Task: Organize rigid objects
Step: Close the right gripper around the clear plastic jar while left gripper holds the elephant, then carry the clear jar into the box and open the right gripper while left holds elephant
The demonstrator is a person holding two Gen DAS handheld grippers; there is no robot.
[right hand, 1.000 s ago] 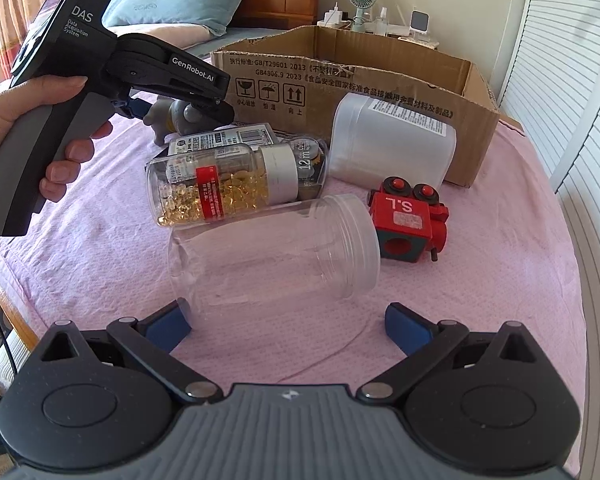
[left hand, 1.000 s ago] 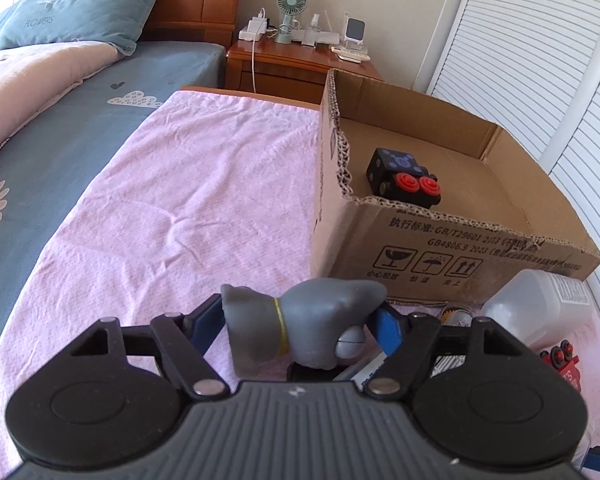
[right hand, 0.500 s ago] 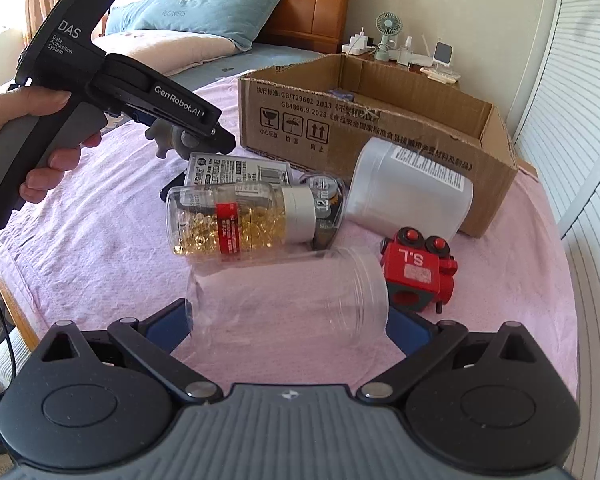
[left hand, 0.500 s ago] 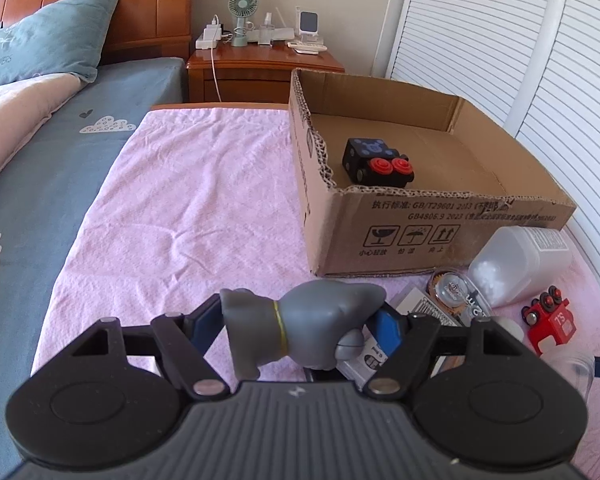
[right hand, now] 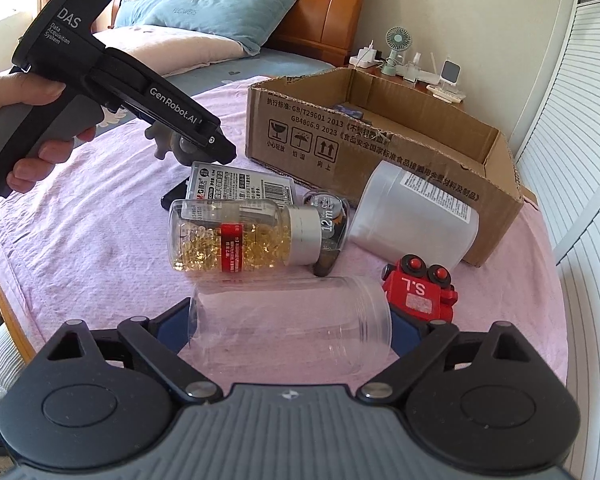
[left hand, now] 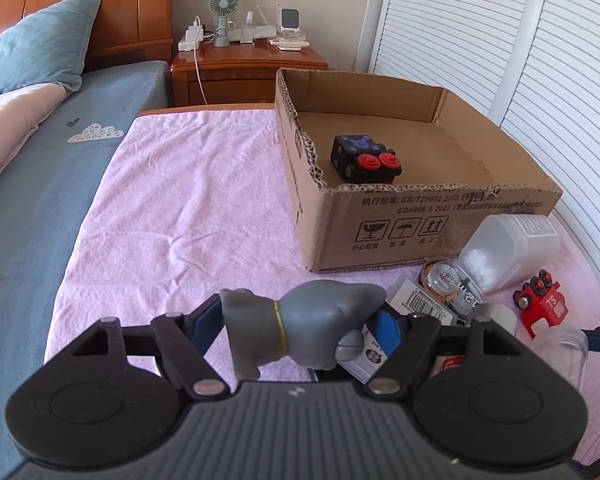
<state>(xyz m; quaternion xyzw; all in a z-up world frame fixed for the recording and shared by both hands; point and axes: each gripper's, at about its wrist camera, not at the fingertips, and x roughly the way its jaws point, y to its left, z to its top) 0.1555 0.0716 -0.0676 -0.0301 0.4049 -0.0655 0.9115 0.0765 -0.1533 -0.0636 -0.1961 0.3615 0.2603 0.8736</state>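
Note:
My left gripper is shut on a grey toy figure and holds it above the pink cloth, short of the cardboard box. The figure also shows in the right wrist view. A black toy car with red wheels lies in the box. My right gripper has its fingers on both ends of a clear plastic jar lying on its side. Near it lie a capsule bottle, a white jar and a red toy car.
A battery pack and a small round case lie between the bottle and the box. The pink cloth covers the table beside a bed. White shutter doors stand to the right. A nightstand is behind the box.
My left gripper has risen and pulled back with the grey figure, so the box interior shows more. My right gripper has moved in around the clear jar and closed on its ends.

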